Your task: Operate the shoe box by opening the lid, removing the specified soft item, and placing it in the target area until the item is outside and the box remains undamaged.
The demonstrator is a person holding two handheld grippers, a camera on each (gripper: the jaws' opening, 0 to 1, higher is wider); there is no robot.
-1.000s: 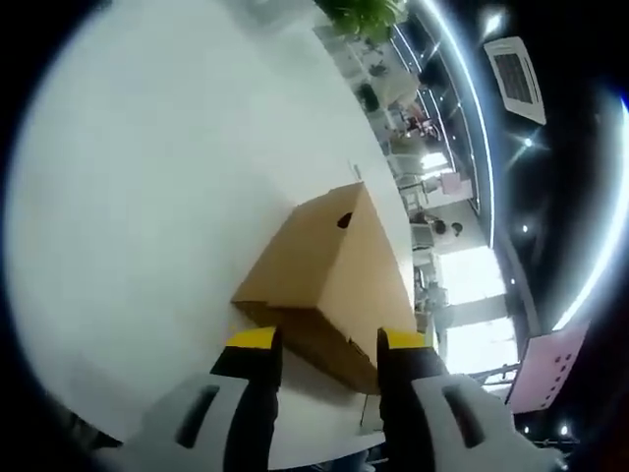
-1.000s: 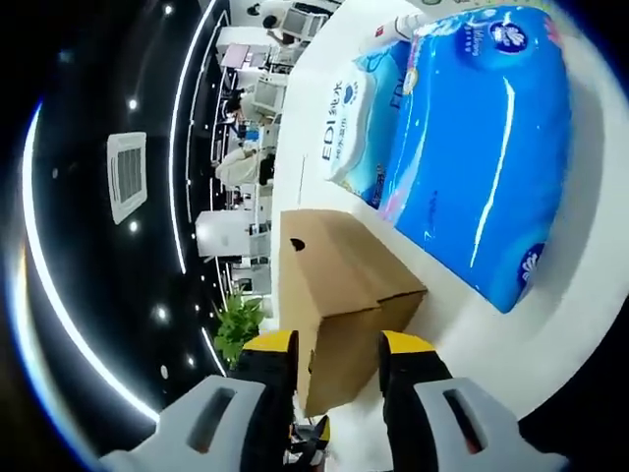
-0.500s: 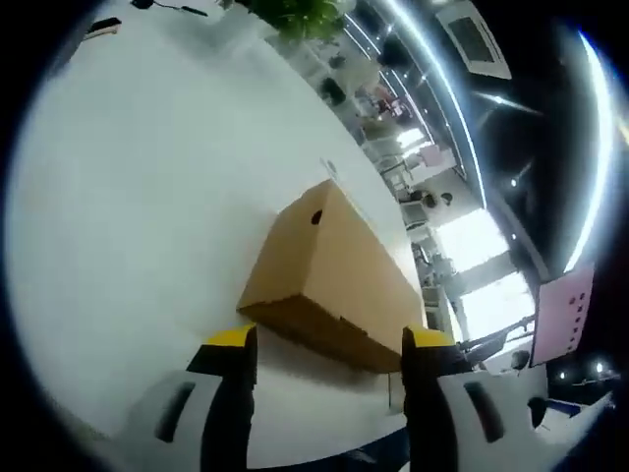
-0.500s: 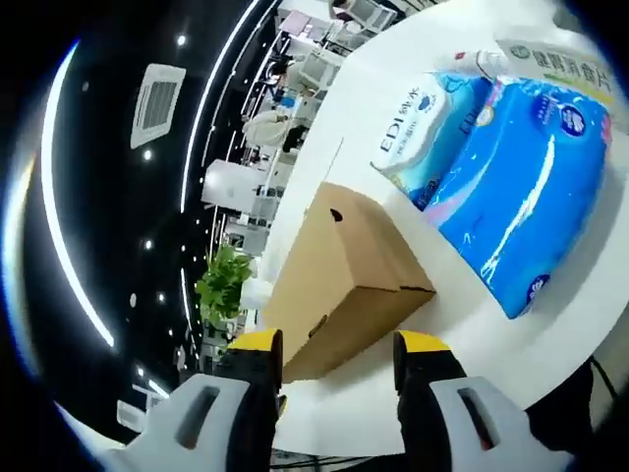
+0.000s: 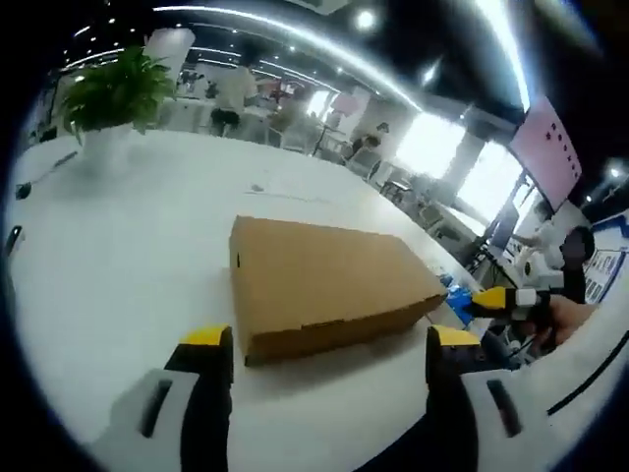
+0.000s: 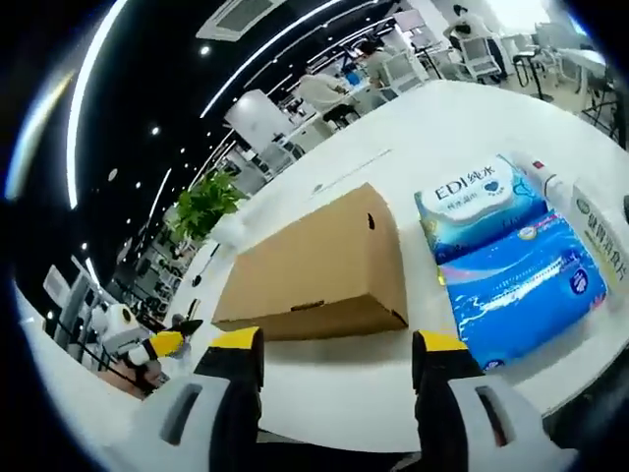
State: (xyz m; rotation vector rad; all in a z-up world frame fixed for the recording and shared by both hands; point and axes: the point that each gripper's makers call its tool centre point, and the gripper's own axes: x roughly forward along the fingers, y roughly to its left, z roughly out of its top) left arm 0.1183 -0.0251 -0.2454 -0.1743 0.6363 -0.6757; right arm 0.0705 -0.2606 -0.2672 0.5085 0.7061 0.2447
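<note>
A closed brown cardboard shoe box [image 5: 324, 280] lies flat on the white table [image 5: 108, 246], its lid down. My left gripper [image 5: 329, 344] stands open just short of the box's near side, nothing between its jaws. In the right gripper view the same shoe box [image 6: 314, 265] lies ahead, and my right gripper [image 6: 339, 349] is open in front of its long side. The right gripper's yellow tip [image 5: 491, 298] shows at the right of the left gripper view, past the box. The left gripper's yellow tip [image 6: 162, 344] shows at the left of the right gripper view.
A blue pack of tissue [image 6: 521, 290] and a pack of wet wipes [image 6: 472, 197] lie right of the box, with a small carton [image 6: 601, 246] beyond. A potted plant [image 5: 113, 93] stands at the table's far corner. Office desks and people fill the background.
Both views have rolled to near level and pulled back from the box. Both grippers' jaws stand wider apart than a second ago. The box has not moved.
</note>
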